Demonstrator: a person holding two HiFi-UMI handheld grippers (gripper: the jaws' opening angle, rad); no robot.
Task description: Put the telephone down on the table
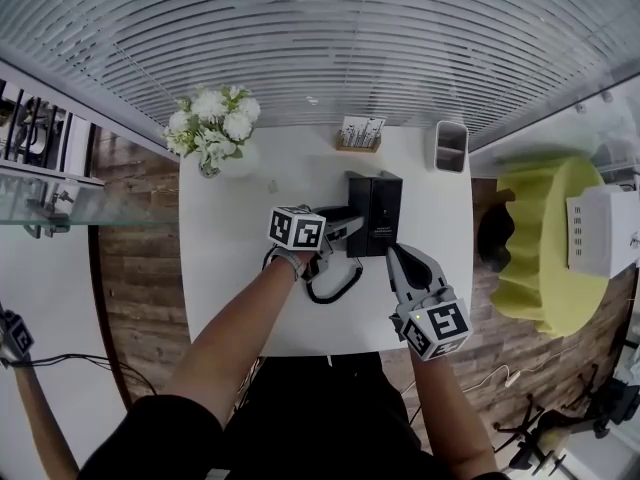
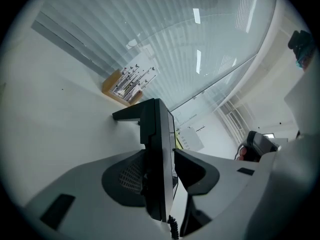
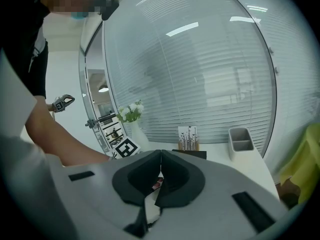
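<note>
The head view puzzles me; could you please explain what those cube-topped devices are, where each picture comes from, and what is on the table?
A person holds a hand-operated grasping tool in each hand; the marked cubes belong to them. The head view looks down from a camera on the person's head. The other two views come from a camera riding on each tool. On the white table sit a black phone base, flowers, a card holder and a grey cup. The left tool has the handset between its jaws, which look open rather than clamped. The right tool is shut and empty.
</note>
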